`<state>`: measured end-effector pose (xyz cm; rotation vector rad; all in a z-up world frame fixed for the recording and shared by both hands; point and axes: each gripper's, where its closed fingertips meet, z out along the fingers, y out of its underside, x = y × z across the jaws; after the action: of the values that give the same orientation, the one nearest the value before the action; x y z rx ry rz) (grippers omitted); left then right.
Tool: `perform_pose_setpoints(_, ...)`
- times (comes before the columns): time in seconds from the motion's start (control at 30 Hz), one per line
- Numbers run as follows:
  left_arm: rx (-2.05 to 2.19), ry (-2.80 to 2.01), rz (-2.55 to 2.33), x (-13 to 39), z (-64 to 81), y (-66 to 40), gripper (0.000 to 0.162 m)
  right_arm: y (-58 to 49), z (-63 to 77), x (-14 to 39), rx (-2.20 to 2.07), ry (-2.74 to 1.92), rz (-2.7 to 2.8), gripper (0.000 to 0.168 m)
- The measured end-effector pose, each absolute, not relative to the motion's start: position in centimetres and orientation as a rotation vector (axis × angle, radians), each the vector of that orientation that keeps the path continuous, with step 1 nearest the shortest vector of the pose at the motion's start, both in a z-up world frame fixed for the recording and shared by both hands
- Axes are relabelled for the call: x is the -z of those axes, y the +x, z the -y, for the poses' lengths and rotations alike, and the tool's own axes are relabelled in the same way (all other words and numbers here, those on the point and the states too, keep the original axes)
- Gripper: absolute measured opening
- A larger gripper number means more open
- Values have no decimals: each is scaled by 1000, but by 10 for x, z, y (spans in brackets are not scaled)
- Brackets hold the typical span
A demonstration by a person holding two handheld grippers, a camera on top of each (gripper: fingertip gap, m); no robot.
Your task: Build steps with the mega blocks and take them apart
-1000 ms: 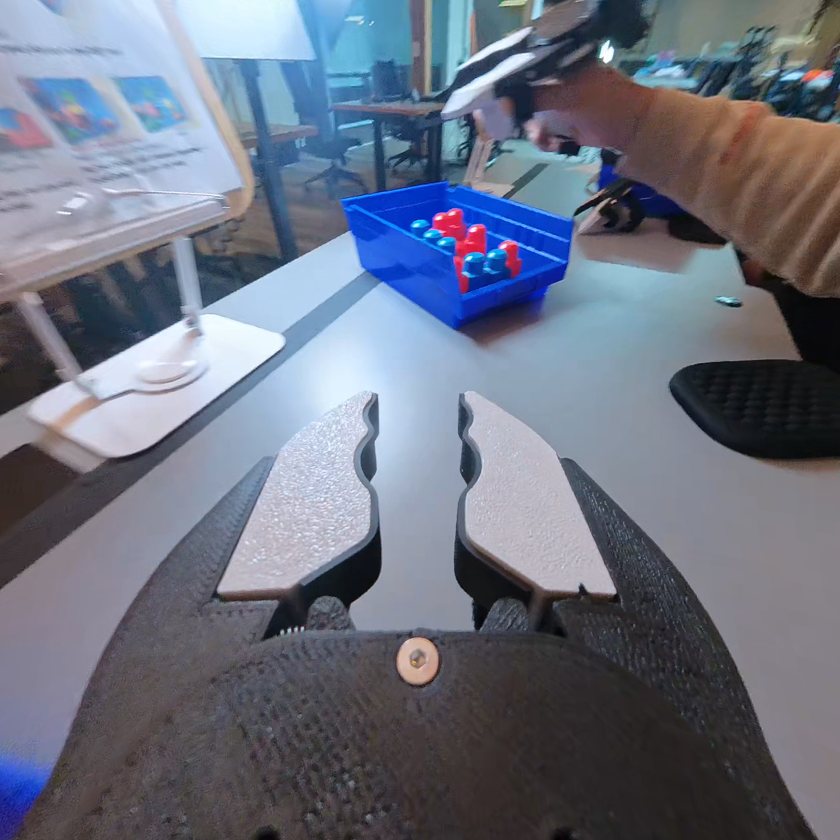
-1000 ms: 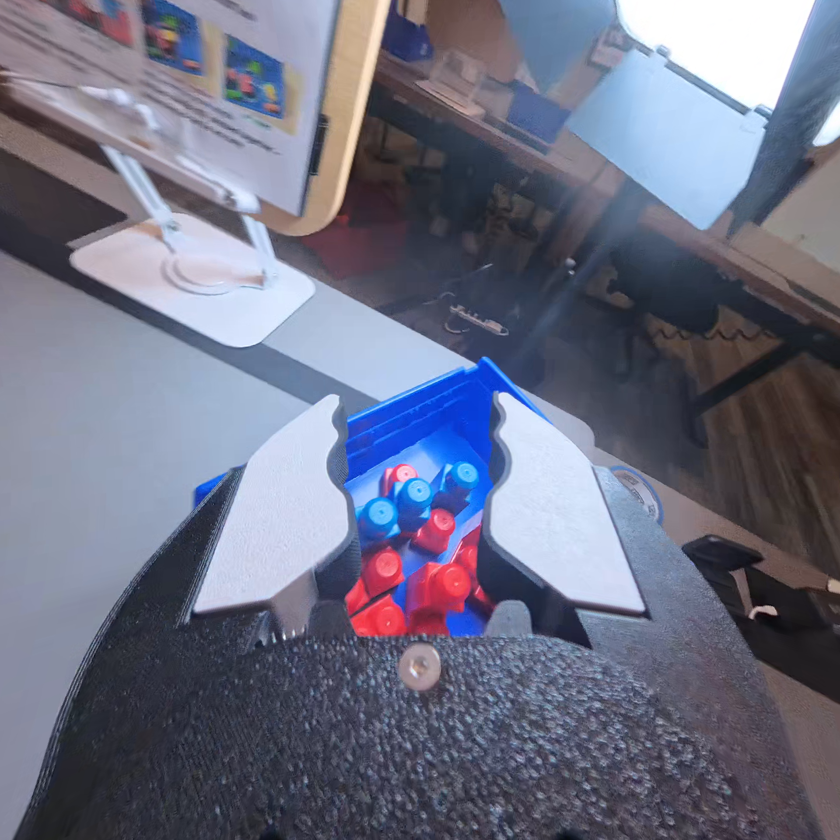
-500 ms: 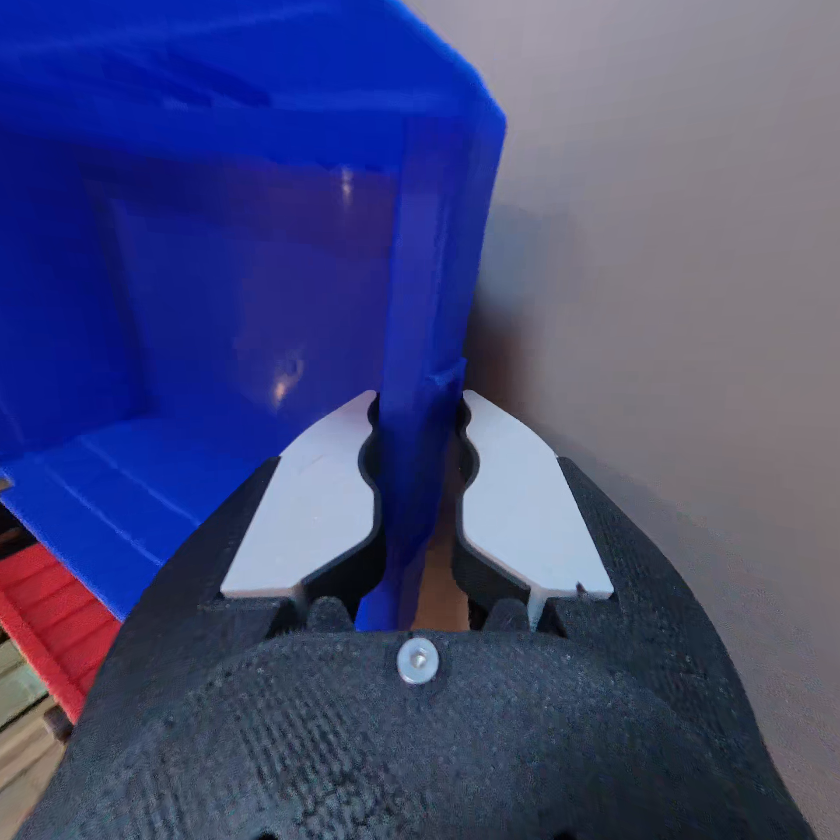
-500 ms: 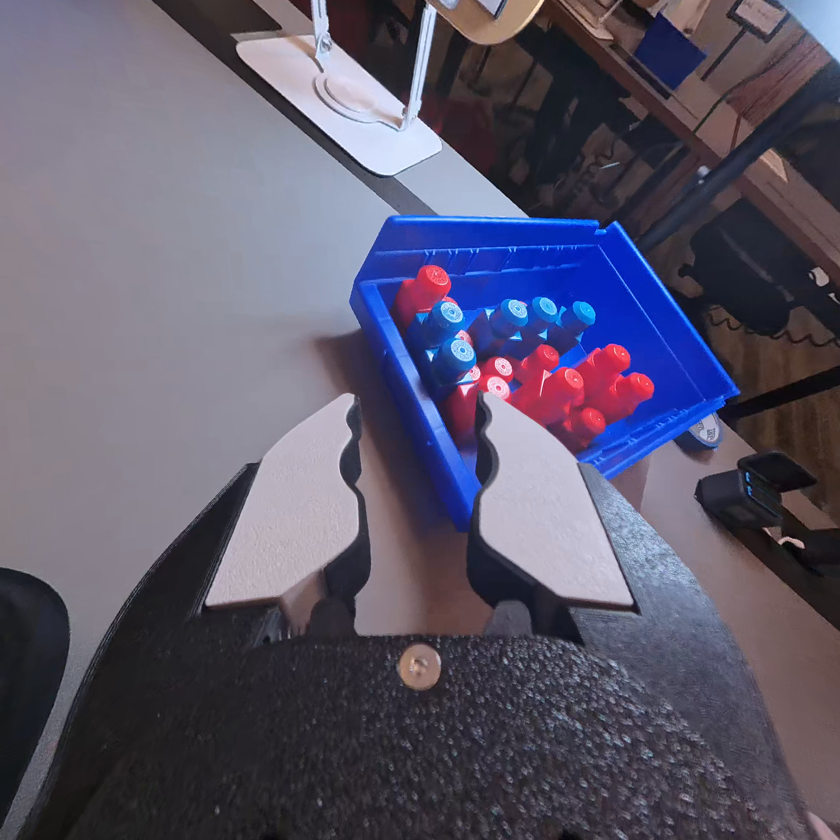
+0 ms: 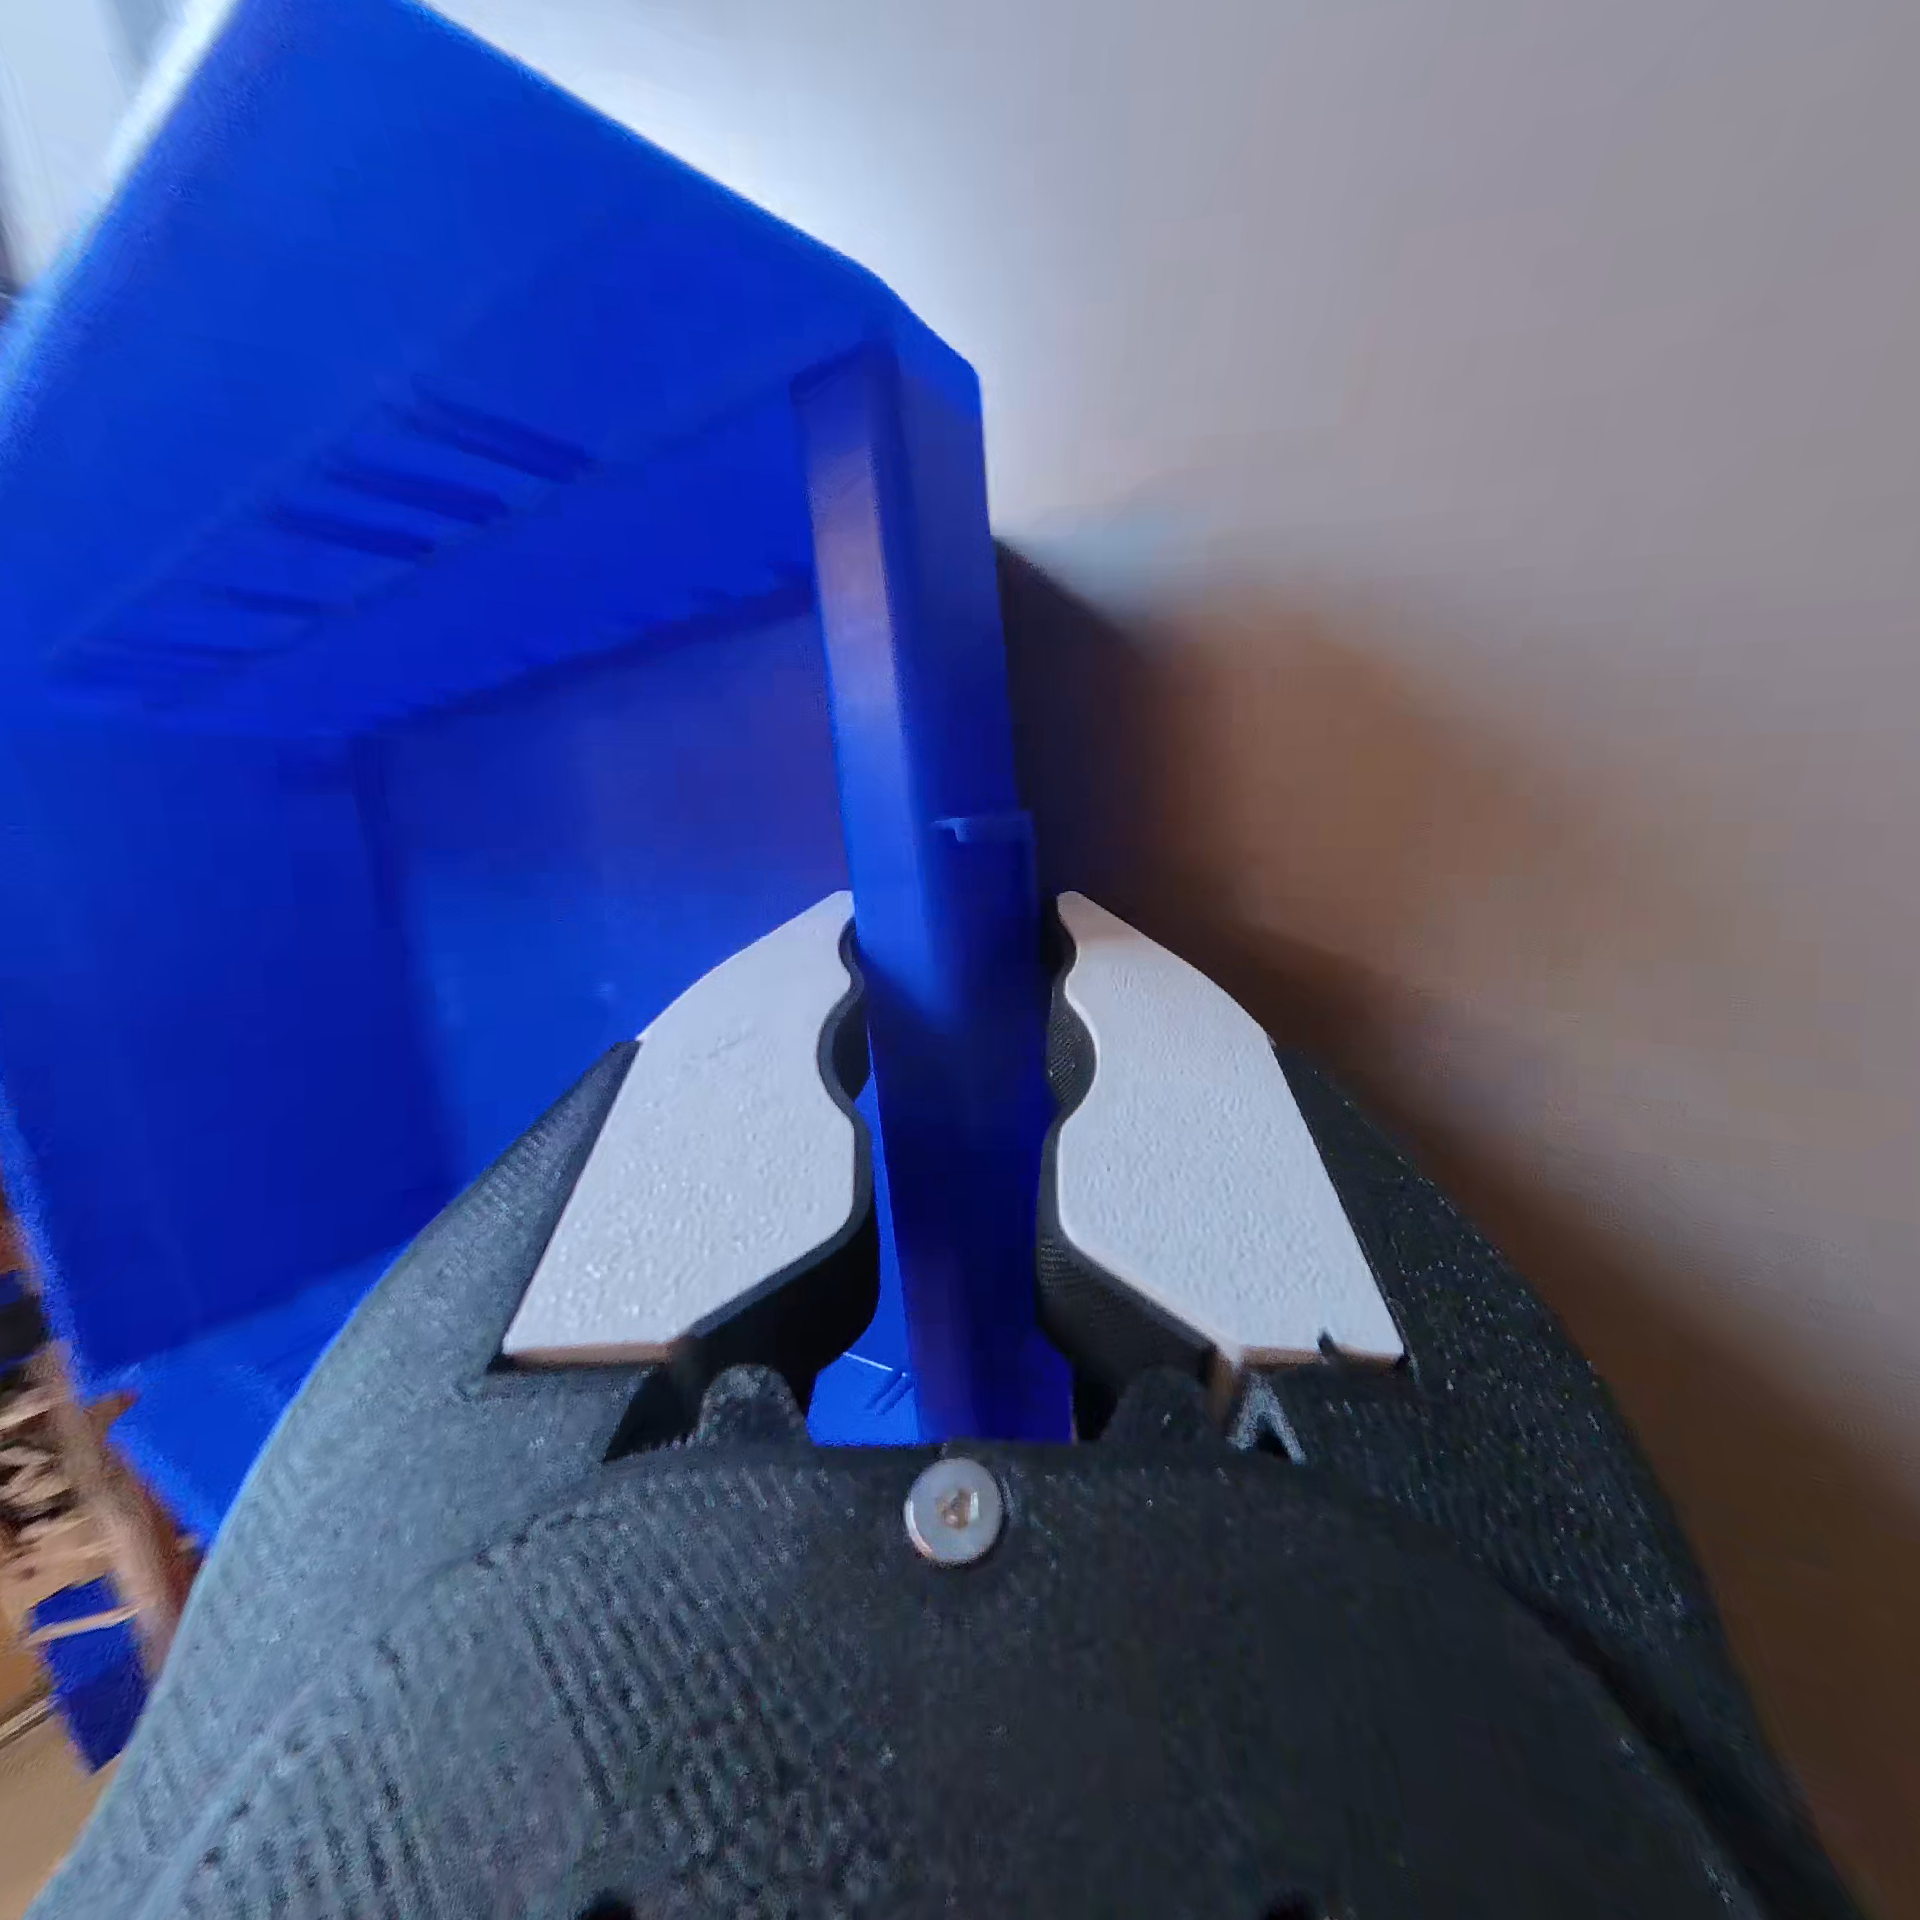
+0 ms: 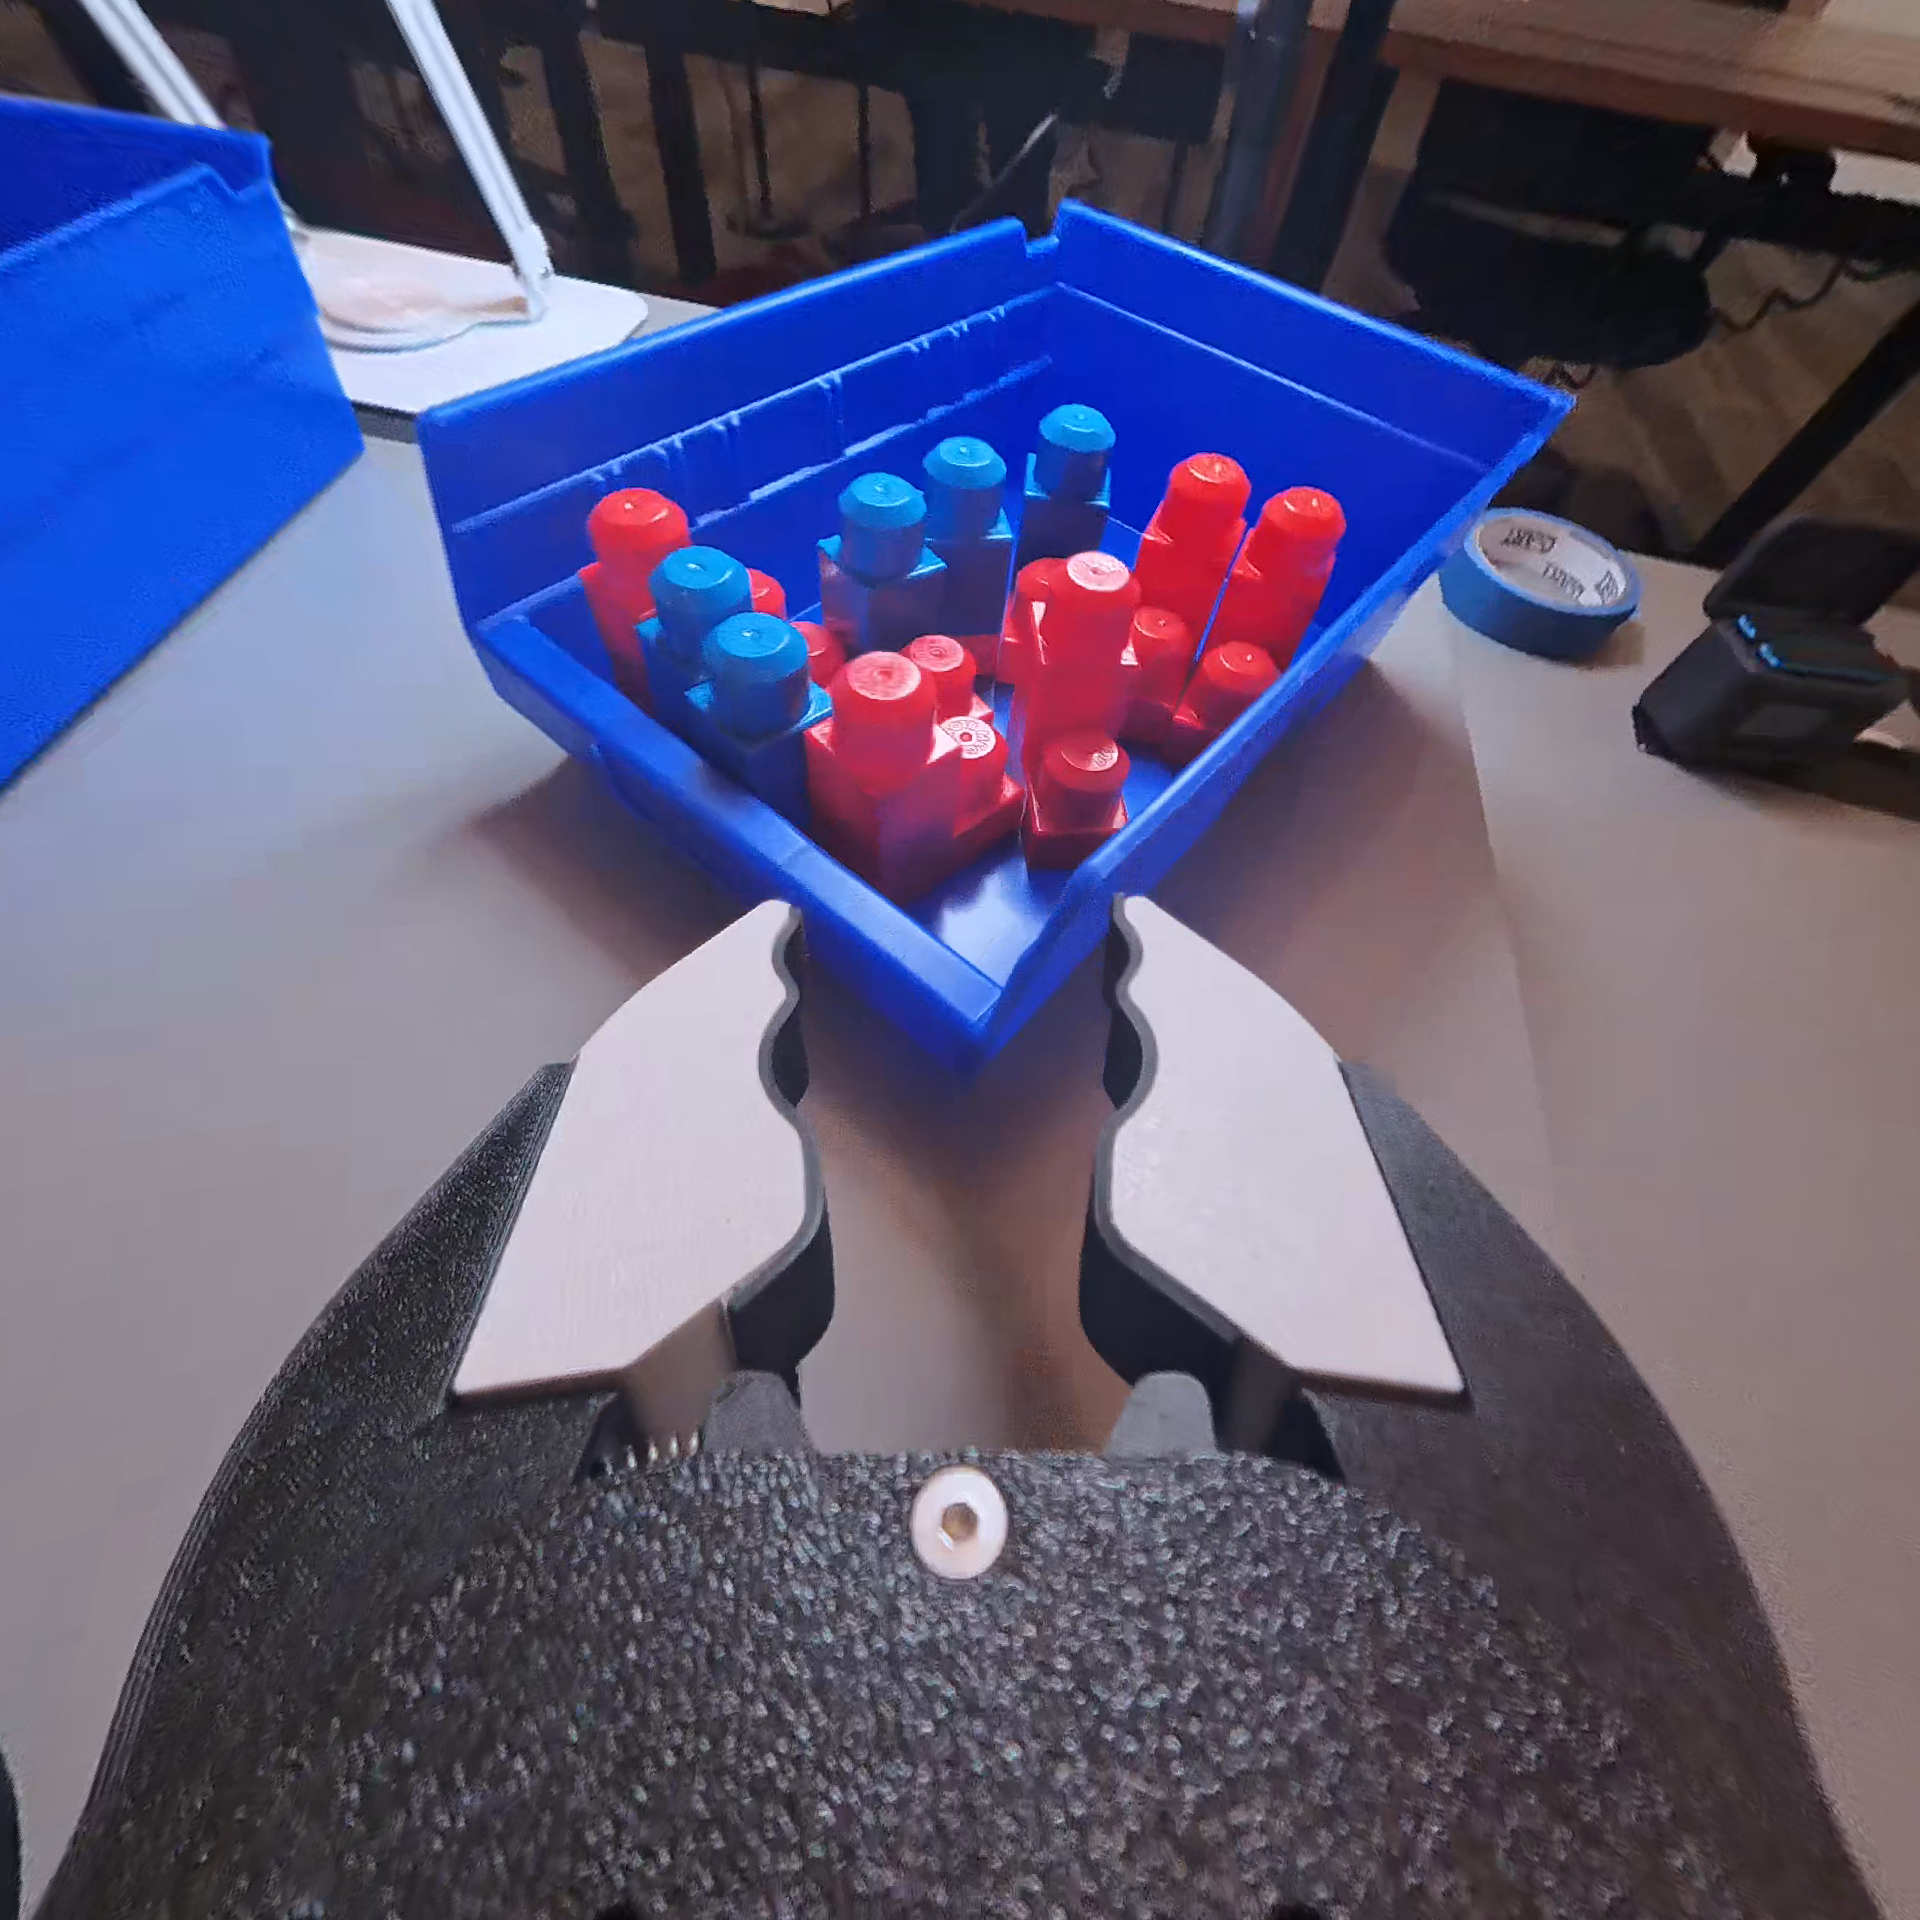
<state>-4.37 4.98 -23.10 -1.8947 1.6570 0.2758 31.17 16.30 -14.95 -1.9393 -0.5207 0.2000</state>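
Left gripper [image 5: 951, 940]: closed on the side wall of an empty blue bin [image 5: 416, 727]; wall runs straight ahead between the fingers.
Right gripper [image 6: 951, 940]: held wide, empty, above the table [image 6: 260, 883].
Blocks: red blocks [image 6: 894, 748] and blue blocks [image 6: 727, 644] are stood in a second blue bin [image 6: 883, 956], its near corner just ahead of the right fingertips.
Handling (judged): light, rigid, smooth plastic; best taken across the flat body sides, not the rounded stud.
Unclear: lower blocks are masked by upper ones; left view is blurred, bin floor is cut off.
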Motion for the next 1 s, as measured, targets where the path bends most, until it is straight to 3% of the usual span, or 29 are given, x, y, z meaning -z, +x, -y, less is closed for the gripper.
perform_pose_setpoints(0.27,28,-1737,-1337,152,-49,13,35,318,-207,185,-220,-2007,343,54)
perform_pose_setpoints(0.37,136,-1753,-1293,151,-33,20,36,322,-220,190,-173,-2018,304,26)
perform_pose_setpoints(0.47,238,-1768,-1244,156,-17,25,36,328,-215,191,-100,-2058,306,19)
perform_pose_setpoints(0.77,512,-1816,-1014,168,-7,72,40,321,-111,191,-38,-2079,329,11)
perform_pose_setpoints(0.93,444,-1856,-897,176,-29,113,61,301,-54,189,-76,-2050,331,11)
perform_pose_setpoints(0.97,439,-1858,-876,178,-34,118,61,298,-46,189,-90,-2037,336,11)
perform_pose_setpoints(1.0,492,-1869,-857,179,-33,124,49,297,-38,188,-93,-2024,332,10)
